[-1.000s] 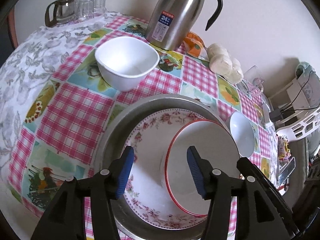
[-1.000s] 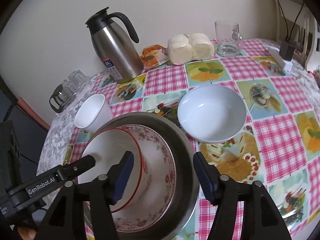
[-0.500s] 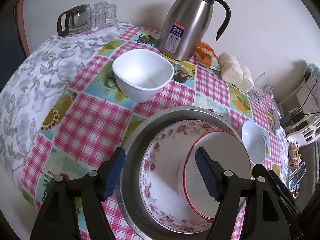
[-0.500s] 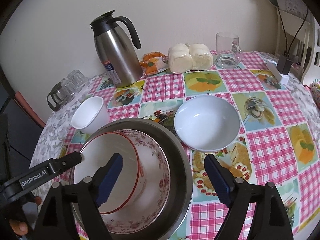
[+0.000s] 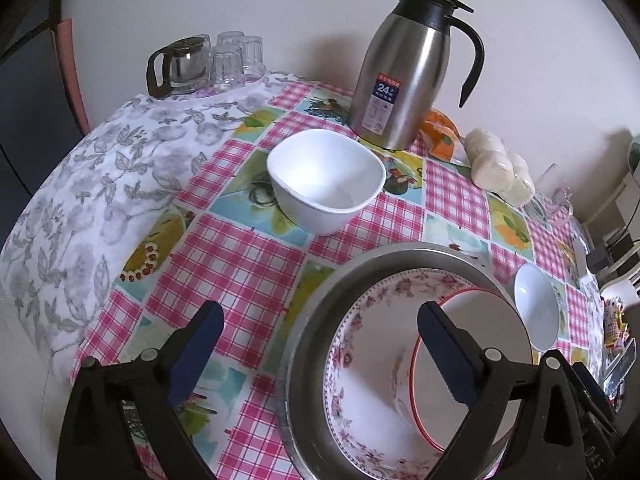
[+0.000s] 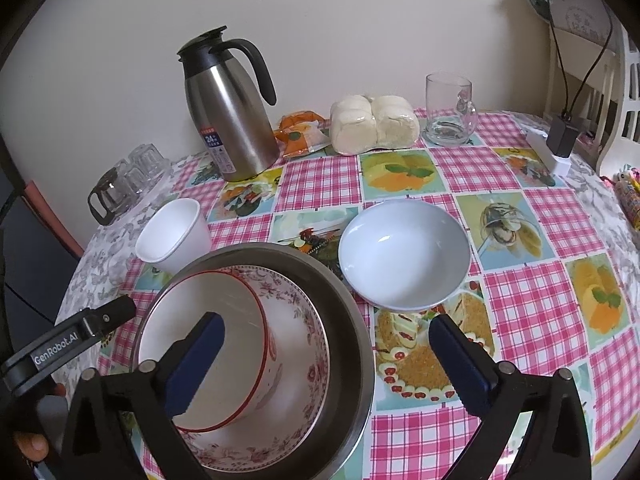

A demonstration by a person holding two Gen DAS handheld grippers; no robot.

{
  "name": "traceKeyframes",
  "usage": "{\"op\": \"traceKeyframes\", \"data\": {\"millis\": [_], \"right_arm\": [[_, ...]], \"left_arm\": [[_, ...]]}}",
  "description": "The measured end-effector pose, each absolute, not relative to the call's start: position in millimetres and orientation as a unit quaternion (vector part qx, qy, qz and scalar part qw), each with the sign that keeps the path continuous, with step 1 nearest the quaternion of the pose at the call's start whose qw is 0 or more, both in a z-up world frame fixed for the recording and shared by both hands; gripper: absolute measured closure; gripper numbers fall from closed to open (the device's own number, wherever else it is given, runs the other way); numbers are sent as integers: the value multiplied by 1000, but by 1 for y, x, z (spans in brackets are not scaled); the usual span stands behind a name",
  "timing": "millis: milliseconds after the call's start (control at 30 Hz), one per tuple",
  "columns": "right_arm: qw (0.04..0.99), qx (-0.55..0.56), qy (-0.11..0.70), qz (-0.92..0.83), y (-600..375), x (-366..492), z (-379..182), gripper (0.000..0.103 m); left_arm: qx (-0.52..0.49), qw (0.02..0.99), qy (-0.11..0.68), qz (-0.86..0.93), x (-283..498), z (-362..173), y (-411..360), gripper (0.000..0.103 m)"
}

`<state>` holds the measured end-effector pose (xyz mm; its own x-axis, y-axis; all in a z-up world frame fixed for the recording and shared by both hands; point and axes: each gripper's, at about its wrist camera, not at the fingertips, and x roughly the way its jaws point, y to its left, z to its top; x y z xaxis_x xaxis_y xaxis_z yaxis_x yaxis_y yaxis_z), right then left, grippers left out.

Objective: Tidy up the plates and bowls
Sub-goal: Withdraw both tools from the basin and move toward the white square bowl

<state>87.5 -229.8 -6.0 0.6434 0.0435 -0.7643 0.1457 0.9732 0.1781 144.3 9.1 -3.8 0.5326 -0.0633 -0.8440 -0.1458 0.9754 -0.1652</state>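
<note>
Two grippers, left gripper [image 5: 320, 350] and right gripper [image 6: 326, 356], are angling down over the steel basin [image 6: 352, 320], jaws opening wide, gripping nothing.

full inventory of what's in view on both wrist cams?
steel basin: 1, silver, near table edge
floral plate: 1, white and pink, in basin
red-rimmed bowl: 1, white, on floral plate
square bowl: 1, white, beside basin
round bowl: 1, white, beside basin
thermos jug: 1, steel and black, by wall
buns: 1 pack, cream
snack packet: 1, orange
glass mug: 1, clear
glass pot and tumblers: clear, far corner
charger: black on white
left gripper: jaws opening, holding nothing
right gripper: jaws opening, holding nothing
</note>
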Motion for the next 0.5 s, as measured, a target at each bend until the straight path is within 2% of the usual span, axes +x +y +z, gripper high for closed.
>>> {"op": "traceKeyframes", "data": {"millis": [500], "right_arm": [[912,109,395,-26,-228,81,2,0]], "left_arm": [[-115,875,469,23,146,-2,23,5]]}}
